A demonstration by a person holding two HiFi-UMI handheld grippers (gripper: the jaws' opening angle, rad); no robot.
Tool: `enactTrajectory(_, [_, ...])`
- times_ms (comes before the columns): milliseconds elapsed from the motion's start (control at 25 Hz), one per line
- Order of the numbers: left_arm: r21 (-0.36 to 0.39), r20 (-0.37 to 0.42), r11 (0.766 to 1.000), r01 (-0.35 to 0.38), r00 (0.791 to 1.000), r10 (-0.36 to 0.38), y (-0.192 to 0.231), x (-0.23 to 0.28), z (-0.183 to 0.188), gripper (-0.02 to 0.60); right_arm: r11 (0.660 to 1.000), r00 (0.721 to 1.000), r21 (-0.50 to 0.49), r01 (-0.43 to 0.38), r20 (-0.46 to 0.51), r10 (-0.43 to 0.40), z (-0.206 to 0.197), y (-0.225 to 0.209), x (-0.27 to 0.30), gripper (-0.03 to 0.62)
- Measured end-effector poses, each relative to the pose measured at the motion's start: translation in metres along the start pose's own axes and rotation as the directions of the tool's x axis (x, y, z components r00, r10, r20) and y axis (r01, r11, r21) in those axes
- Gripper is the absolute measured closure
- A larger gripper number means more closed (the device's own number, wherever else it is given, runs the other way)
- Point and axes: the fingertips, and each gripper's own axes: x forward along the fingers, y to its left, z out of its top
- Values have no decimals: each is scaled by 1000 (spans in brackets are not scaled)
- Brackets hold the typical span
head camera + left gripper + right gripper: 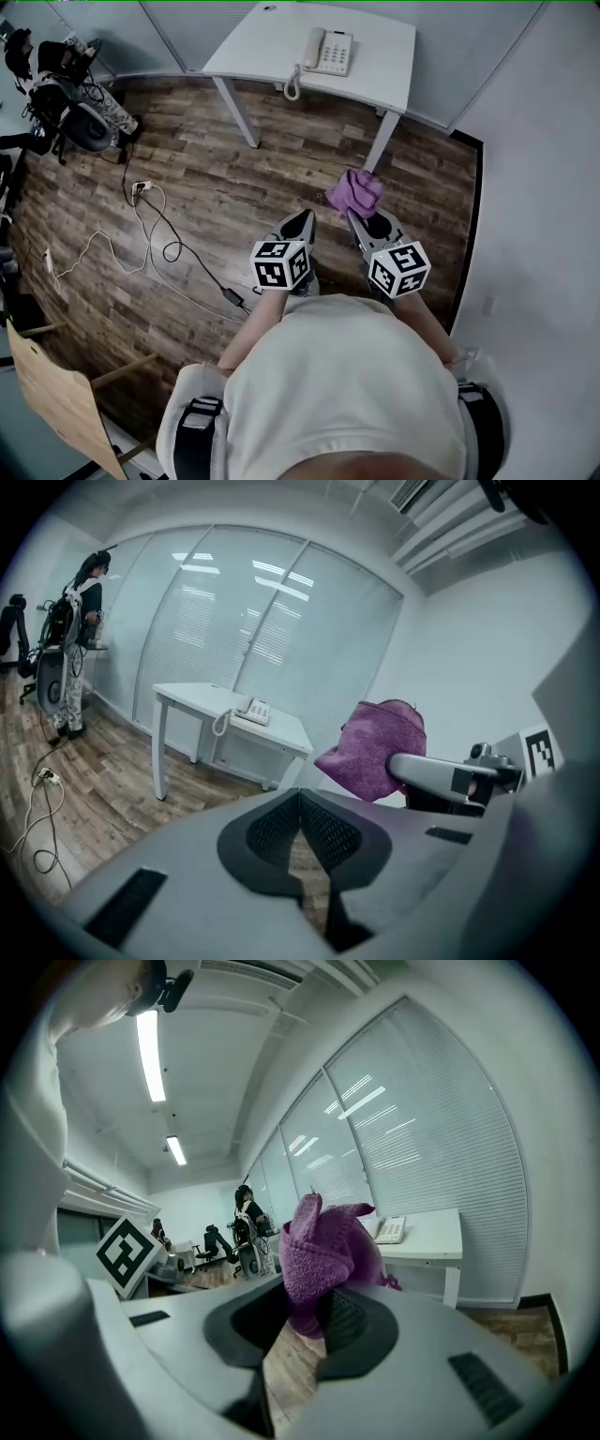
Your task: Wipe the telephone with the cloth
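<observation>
Right gripper point(358, 220) is clamped on a purple cloth point(354, 191). In its own view the cloth point(323, 1251) is bunched and stands up out of the pinch. Left gripper point(302, 217) has its jaws together with nothing between them, confirmed in the left gripper view point(300, 803). The telephone point(329, 51) sits on the white counter point(272, 42), well apart from both grippers, with bare wood floor point(281, 159) between. From the cloth it lies at about 12 o'clock, a shade toward 11. The body's long axis runs roughly 12 to 6, handset along its 9 o'clock side. A coiled cord point(292, 84) hangs over the counter's near edge at the phone's 7 o'clock. Neither gripper is clearly nearer; the phone sits almost on the line between them, but only the right carries the cloth. Judgement: the step in hand is the approach, and no wiping has begun. Room: the straight path is open. The counter's right leg point(380, 141) stands close to that path, and the wall point(534, 187) closes the 3 o'clock side. A loose floor cable point(155, 225) lies off at 9 o'clock, clear of the route.
</observation>
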Motion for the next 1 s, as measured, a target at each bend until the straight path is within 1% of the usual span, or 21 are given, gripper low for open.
enactTrajectory(200, [3, 13, 1000, 11, 1000, -11, 21, 21, 31, 560, 1000, 1000, -16, -6, 6, 6, 23, -9, 38, 505])
enactTrajectory(400, [7, 14, 1000, 26, 1000, -26, 42, 39, 54, 560, 1000, 1000, -21, -6, 12, 6, 37, -12, 70, 505])
enactTrajectory(800, [21, -5, 997, 73, 997, -73, 85, 79, 92, 560, 999, 999, -18, 39, 18, -38, 58, -28, 133, 505])
enactTrajectory(1000, [31, -13, 995, 96, 995, -95, 106, 97, 113, 560, 997, 997, -8, 76, 23, -76, 66, -38, 161, 505])
